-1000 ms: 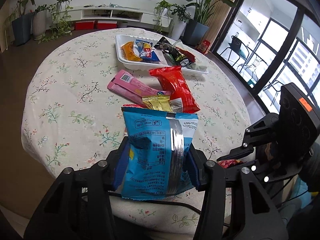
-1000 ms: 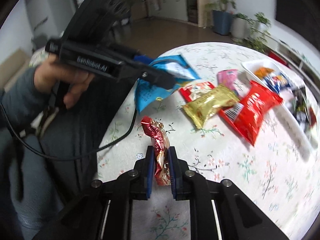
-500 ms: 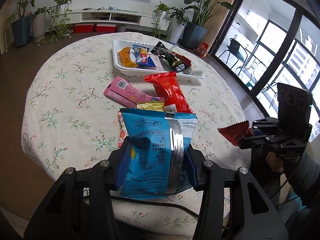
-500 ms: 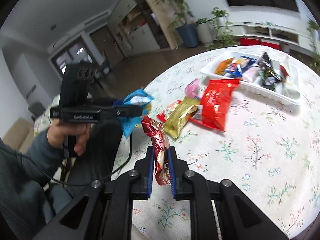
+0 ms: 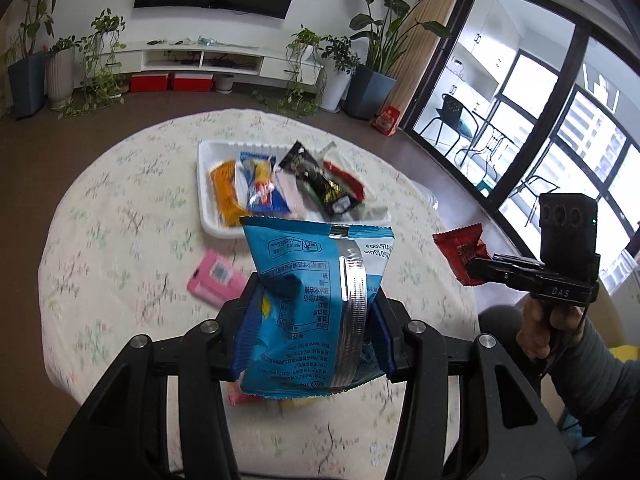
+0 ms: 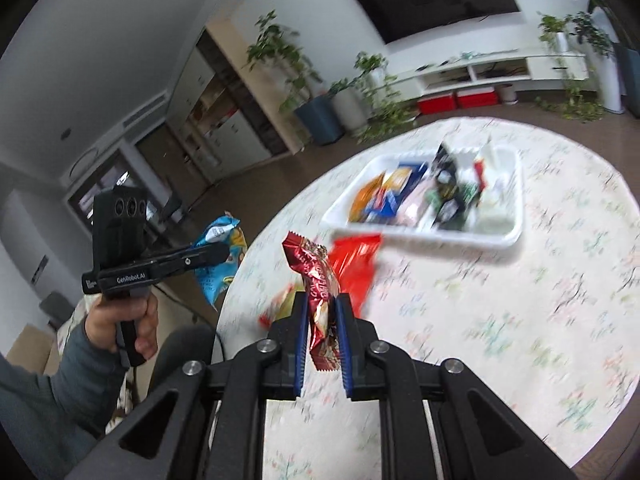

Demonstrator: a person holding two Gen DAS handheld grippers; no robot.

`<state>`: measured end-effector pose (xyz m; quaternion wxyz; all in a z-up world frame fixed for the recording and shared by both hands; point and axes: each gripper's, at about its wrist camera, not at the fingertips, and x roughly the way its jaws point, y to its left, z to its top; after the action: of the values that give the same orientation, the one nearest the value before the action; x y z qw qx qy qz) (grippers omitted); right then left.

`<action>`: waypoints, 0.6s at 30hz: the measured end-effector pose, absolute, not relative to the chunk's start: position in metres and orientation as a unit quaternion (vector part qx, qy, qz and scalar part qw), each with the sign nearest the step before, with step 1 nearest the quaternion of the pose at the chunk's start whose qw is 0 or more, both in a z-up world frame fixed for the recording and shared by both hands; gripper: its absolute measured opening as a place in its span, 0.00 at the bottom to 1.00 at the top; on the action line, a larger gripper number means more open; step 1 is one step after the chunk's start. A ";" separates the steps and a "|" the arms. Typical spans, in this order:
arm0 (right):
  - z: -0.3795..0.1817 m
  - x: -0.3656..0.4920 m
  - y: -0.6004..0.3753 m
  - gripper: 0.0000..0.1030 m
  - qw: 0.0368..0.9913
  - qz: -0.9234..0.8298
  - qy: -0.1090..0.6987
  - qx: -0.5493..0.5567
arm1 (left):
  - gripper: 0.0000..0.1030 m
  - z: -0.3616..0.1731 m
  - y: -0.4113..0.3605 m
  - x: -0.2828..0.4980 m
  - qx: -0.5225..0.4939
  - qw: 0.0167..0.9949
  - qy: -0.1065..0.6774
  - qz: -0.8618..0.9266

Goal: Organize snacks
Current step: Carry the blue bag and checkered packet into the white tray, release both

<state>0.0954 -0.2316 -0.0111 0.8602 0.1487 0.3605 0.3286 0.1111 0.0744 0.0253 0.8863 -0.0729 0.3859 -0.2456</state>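
My left gripper [image 5: 312, 300] is shut on a blue snack bag [image 5: 316, 304] and holds it upright above the round table; it also shows in the right wrist view [image 6: 218, 264]. My right gripper [image 6: 322, 304] is shut on a small dark red snack packet [image 6: 316, 280], seen in the left wrist view [image 5: 460, 252] at the right, held in the air. A white tray [image 5: 206, 216] with several snacks sits at the table's far side; it also shows in the right wrist view [image 6: 516, 200].
A pink packet [image 5: 216, 276] lies on the floral tablecloth [image 5: 120, 240] before the tray. A large red bag [image 6: 358, 264] and a gold packet lie below my right gripper. Plants, a TV shelf and glass doors surround the table.
Both grippers have risen and moved forward toward the tray with their snacks. The tray looks closer and the loose snacks have slipped under the grippers.
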 end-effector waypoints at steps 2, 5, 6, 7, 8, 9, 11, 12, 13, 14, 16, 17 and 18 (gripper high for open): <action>-0.001 0.108 -0.235 0.15 0.866 0.318 0.352 0.158 | 0.44 0.034 0.073 0.131 -0.074 0.888 0.380 -0.247; 0.012 0.132 -0.237 0.15 0.874 0.298 0.344 0.169 | 0.44 0.044 0.075 0.169 -0.088 0.889 0.377 -0.247; 0.016 0.143 -0.238 0.15 0.877 0.290 0.343 0.175 | 0.44 0.048 0.075 0.182 -0.088 0.890 0.375 -0.243; 0.018 0.153 -0.237 0.15 0.877 0.283 0.343 0.181 | 0.44 0.052 0.074 0.194 -0.084 0.892 0.374 -0.239; 0.020 0.162 -0.236 0.15 0.877 0.278 0.343 0.188 | 0.44 0.055 0.071 0.207 -0.079 0.894 0.374 -0.236; 0.021 0.173 -0.234 0.15 0.877 0.274 0.344 0.193 | 0.44 0.057 0.069 0.220 -0.075 0.894 0.374 -0.234; 0.023 0.196 -0.229 0.15 0.877 0.264 0.347 0.204 | 0.44 0.058 0.061 0.246 -0.066 0.893 0.379 -0.232; 0.022 0.205 -0.227 0.15 0.874 0.264 0.349 0.212 | 0.44 0.056 0.057 0.257 -0.062 0.892 0.384 -0.231; 0.020 0.216 -0.223 0.15 0.871 0.261 0.353 0.219 | 0.44 0.053 0.053 0.267 -0.057 0.890 0.389 -0.230; 0.018 0.224 -0.220 0.15 0.871 0.257 0.357 0.221 | 0.44 0.049 0.050 0.278 -0.051 0.889 0.395 -0.228; 0.010 0.240 -0.212 0.15 0.868 0.250 0.369 0.220 | 0.44 0.037 0.043 0.299 -0.042 0.884 0.407 -0.225; 0.005 0.247 -0.208 0.15 0.866 0.246 0.376 0.218 | 0.44 0.030 0.041 0.307 -0.040 0.881 0.415 -0.225; 0.000 0.253 -0.206 0.15 0.866 0.241 0.382 0.216 | 0.44 0.023 0.039 0.315 -0.038 0.879 0.420 -0.224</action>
<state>0.2527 -0.2057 0.0005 0.8659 0.2157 0.3816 0.2410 0.3146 0.0392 0.0230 0.8788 -0.0379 0.4198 -0.2238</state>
